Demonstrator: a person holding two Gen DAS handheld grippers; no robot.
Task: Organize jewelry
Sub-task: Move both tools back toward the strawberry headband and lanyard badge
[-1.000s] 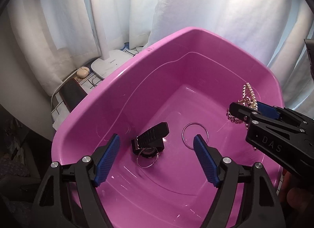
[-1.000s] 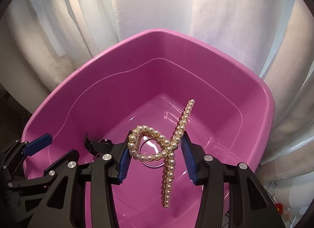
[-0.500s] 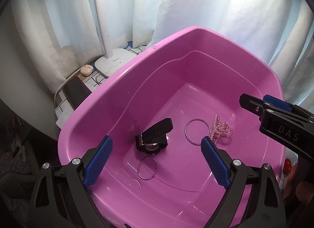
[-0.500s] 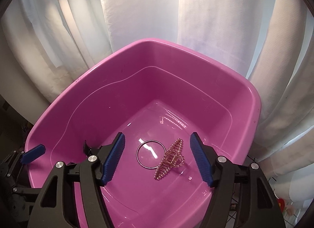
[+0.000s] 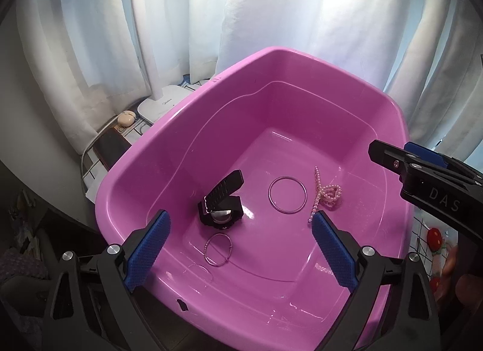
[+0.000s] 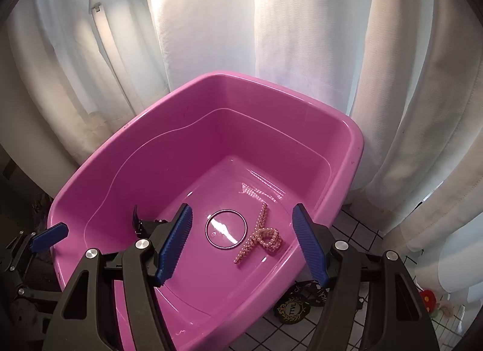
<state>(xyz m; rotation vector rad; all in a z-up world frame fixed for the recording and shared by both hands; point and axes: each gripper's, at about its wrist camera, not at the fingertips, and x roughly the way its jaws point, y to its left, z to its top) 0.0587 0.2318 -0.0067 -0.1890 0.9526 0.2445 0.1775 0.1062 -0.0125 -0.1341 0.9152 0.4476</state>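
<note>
A pink plastic tub (image 5: 389,115) (image 6: 347,130) holds the jewelry. On its floor lie a pearl hair claw (image 5: 327,192) (image 6: 264,236), a thin metal bangle (image 5: 287,191) (image 6: 225,229), a black watch (image 5: 223,200) with its strap raised, and a small thin bracelet (image 5: 218,249). My left gripper (image 5: 238,251) is open and empty above the tub's near side. My right gripper (image 6: 241,242) is open and empty above the claw and bangle; it also shows in the left wrist view (image 5: 422,169).
White curtains (image 5: 286,18) hang behind the tub. A white device (image 5: 163,103), a small beige item (image 5: 126,117) and a dark object (image 5: 110,145) lie left of the tub. A checked cloth (image 6: 362,230) and a dark round badge (image 6: 294,308) lie at its right.
My right gripper opened and let the pearl hair claw drop onto the tub floor beside the bangle. Both grippers then rose and pulled back from the tub.
</note>
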